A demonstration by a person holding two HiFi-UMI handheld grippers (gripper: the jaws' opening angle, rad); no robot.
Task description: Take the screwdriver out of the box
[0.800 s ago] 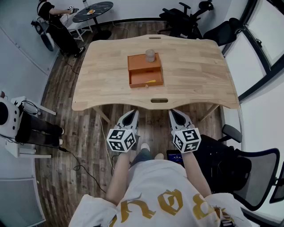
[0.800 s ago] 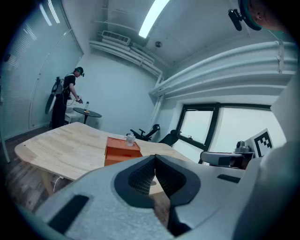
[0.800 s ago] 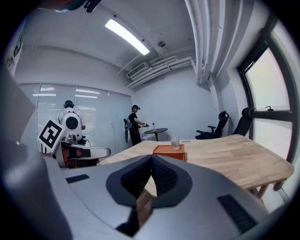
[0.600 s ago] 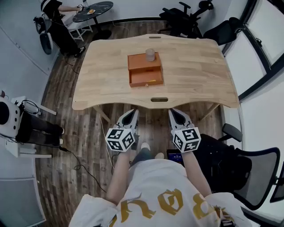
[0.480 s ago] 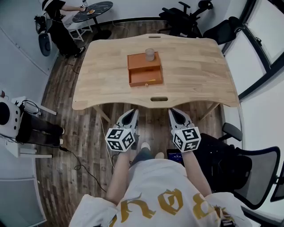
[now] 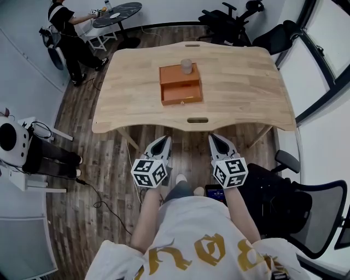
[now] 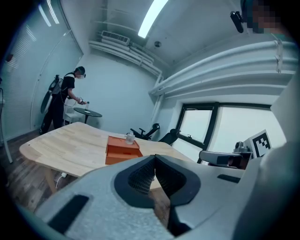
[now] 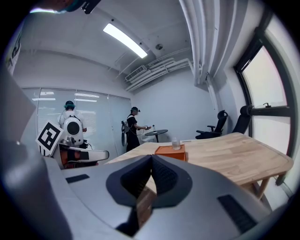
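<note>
An orange box (image 6: 180, 83) stands at the middle of the wooden table (image 6: 246, 93), its drawer pulled out toward me. A small clear jar (image 6: 187, 66) sits on its top. What lies in the drawer is too small to make out. Both grippers hang over the floor, short of the table's near edge. My left gripper (image 6: 165, 140) is shut and empty, and so is my right gripper (image 6: 214, 138). In the left gripper view the box (image 7: 123, 149) lies far beyond the shut left gripper (image 7: 154, 159). In the right gripper view the box (image 8: 171, 151) is equally far from the shut right gripper (image 8: 151, 158).
Black office chairs (image 6: 229, 22) stand behind the table and another chair (image 6: 306, 213) is at my right. A person (image 6: 63, 27) stands by a small round table (image 6: 117, 10) at the back left. White equipment (image 6: 11, 142) and cables lie on the floor at left.
Both grippers have stayed where they were, shut. The person at the back left has stepped along the round table. The head view has shifted slightly.
</note>
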